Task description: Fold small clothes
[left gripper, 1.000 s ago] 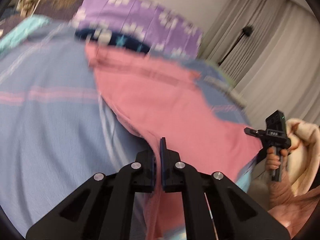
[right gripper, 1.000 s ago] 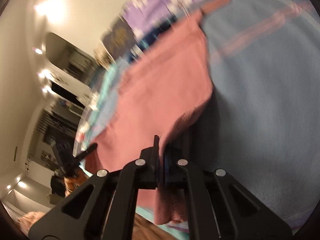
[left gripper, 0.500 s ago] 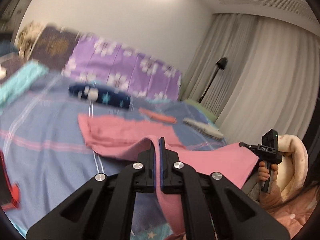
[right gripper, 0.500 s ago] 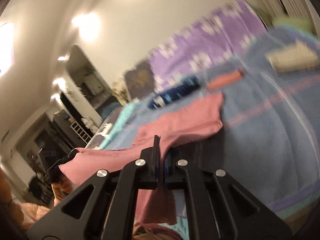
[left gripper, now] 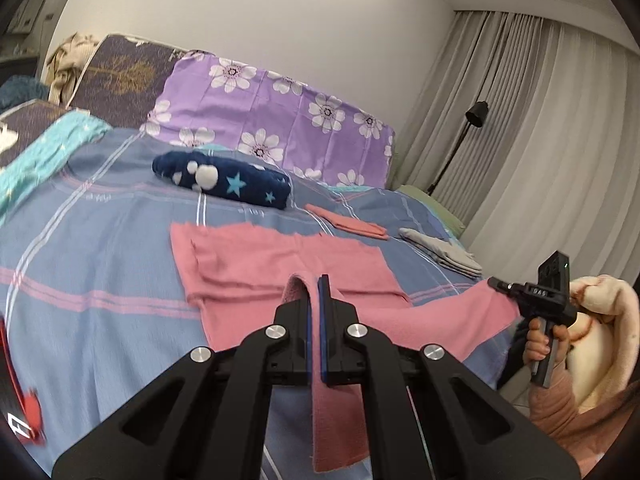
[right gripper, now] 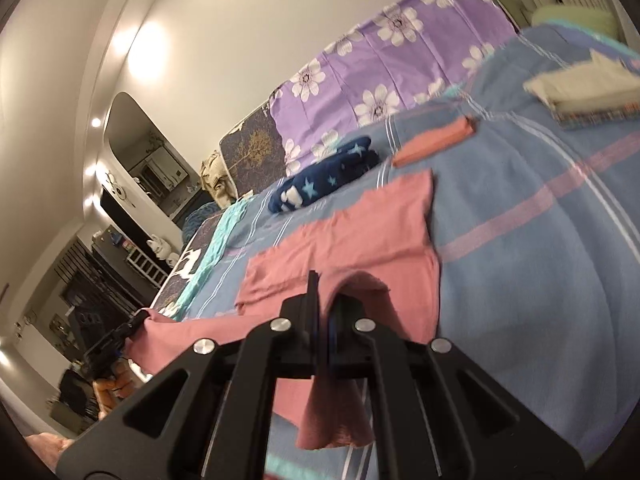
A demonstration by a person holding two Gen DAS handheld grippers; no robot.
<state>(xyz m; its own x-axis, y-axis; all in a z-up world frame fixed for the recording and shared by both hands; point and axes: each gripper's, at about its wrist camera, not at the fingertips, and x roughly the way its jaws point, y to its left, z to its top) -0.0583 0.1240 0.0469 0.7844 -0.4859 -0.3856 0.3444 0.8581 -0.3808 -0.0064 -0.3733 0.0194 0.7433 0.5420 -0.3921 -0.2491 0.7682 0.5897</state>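
A pink garment [left gripper: 280,260] lies spread on the blue striped bed cover [left gripper: 80,272]; its near edge is lifted and stretched between my two grippers. My left gripper [left gripper: 316,284] is shut on one near corner, with cloth hanging below the fingers. My right gripper [right gripper: 325,284] is shut on the other near corner of the pink garment [right gripper: 360,236]. The right gripper also shows at the right of the left wrist view [left gripper: 496,282], pinching the cloth. The left gripper shows at the lower left of the right wrist view [right gripper: 138,320].
A rolled navy star-print cloth [left gripper: 224,180] lies beyond the pink garment. A folded orange piece [left gripper: 348,222] and a folded grey stack [left gripper: 444,250] lie at the far right. Purple flowered pillows [left gripper: 276,120] line the headboard. Curtains [left gripper: 540,140] hang right.
Both grippers have tilted up and drawn back toward the bed's near edge with the garment corners. The garment now lies flatter on the bed, its near edge stretched taut.
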